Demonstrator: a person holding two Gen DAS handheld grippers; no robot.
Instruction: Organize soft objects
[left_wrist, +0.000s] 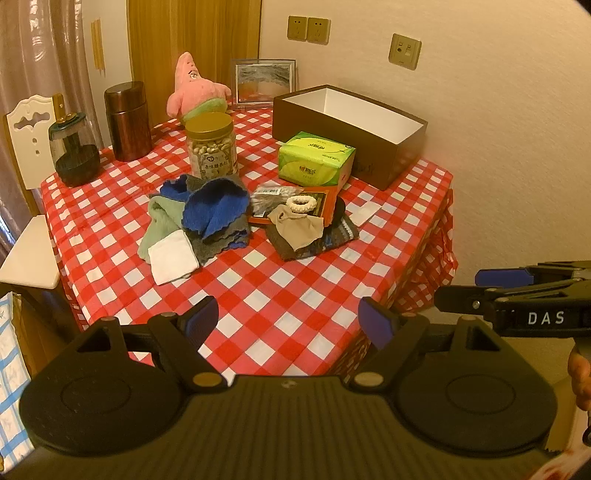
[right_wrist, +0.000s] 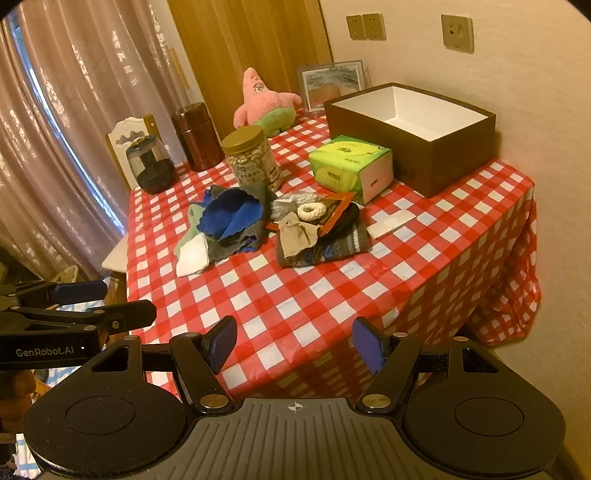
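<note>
From the left wrist view, the left tool (left_wrist: 288, 321) hangs over the near edge of the table (left_wrist: 280, 295) with its blue pads spread wide and nothing between them. The soft things lie mid-table in two heaps: a blue cloth (left_wrist: 218, 210) piled on grey and green cloths with a white cloth (left_wrist: 171, 258) at the front, and just to the right a beige cloth (left_wrist: 295, 225) and a cream hair tie (left_wrist: 303, 203) resting on a striped knit piece (left_wrist: 332, 236). Behind them stand a nut jar (left_wrist: 211, 147), a green tissue pack (left_wrist: 316, 158) and an open brown box (left_wrist: 351, 129) that looks empty. A pink plush toy (left_wrist: 195, 88) sits at the far edge. The right tool (left_wrist: 458, 288) shows at the right margin, clear of the table.

From the right wrist view, the right tool (right_wrist: 293, 343) is also parted and empty, hovering over the near corner. The box (right_wrist: 413, 129) stands on its side of the table, so it likely serves as the container.

No step has begun. A good start, I judge, is to reach for the top cloth of one heap and pinch a raised fold rather than the flat part, so that one piece lifts alone. Keep clear of the jar and the tissue pack, and carry the piece high over the box wall before letting go.
</note>
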